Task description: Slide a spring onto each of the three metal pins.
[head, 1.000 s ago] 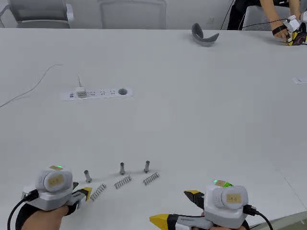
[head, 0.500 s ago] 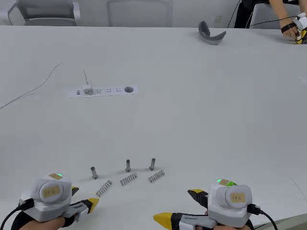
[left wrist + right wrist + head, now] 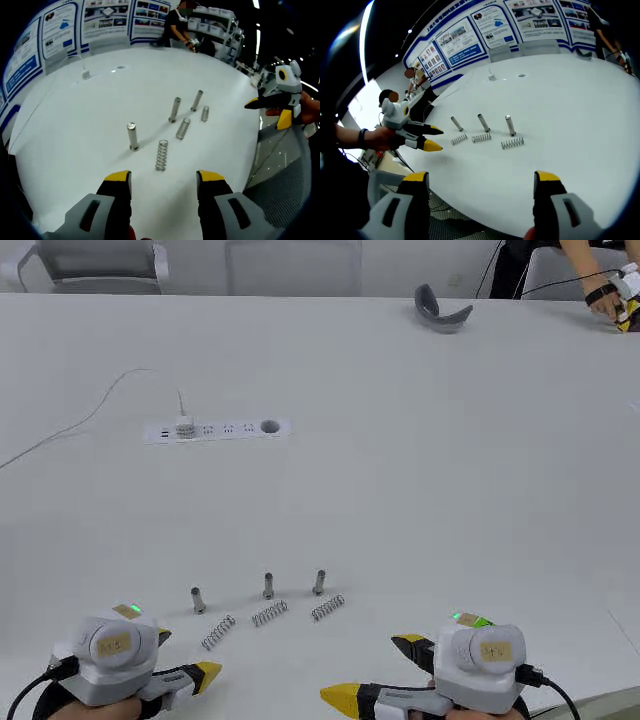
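While parked low at near edge of counter [image 3: 420, 490]: left hand-held gripper [image 3: 185, 654] jaws wide apart, nothing held, pointing toward pins. Ahead, in a row, upright and bare: left pin [image 3: 198, 598], middle pin [image 3: 268, 585], right pin [image 3: 319, 581]. Just beside each, flat on counter: left spring [image 3: 217, 631], middle spring [image 3: 269, 614], right spring [image 3: 327, 607]. Right hand-held gripper [image 3: 372, 670] jaws likewise spread wide, empty, near right spring.

shiny metal pins [image 3: 268, 586], matt white table [image 3: 420, 460]
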Demonstrator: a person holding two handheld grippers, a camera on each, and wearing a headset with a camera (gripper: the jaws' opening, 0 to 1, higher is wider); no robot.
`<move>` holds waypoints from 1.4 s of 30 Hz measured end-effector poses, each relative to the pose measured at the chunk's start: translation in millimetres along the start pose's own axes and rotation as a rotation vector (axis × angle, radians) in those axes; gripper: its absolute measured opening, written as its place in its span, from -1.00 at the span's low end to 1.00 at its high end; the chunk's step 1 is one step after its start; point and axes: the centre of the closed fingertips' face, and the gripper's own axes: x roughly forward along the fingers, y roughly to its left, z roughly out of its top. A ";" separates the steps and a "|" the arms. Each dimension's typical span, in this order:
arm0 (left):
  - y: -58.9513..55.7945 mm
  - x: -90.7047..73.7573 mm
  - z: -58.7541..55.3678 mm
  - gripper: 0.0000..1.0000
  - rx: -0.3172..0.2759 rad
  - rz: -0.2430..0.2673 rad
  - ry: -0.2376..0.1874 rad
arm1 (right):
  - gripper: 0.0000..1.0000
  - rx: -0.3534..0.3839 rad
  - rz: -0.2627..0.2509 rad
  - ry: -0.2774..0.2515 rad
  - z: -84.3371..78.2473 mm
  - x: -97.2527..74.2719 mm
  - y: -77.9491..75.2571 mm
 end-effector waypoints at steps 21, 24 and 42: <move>-12.5 22.9 2.7 -0.04 0.050 -0.060 0.039 | 0.75 0.009 -0.001 -0.001 1.6 -1.8 1.2; -12.5 26.1 3.2 -0.07 0.042 -0.063 0.039 | 0.75 0.011 -0.001 -0.006 2.2 -1.5 0.6; 1.6 41.3 2.0 -0.62 0.012 0.018 0.055 | 0.75 0.015 -0.009 -0.006 0.5 -2.2 -3.1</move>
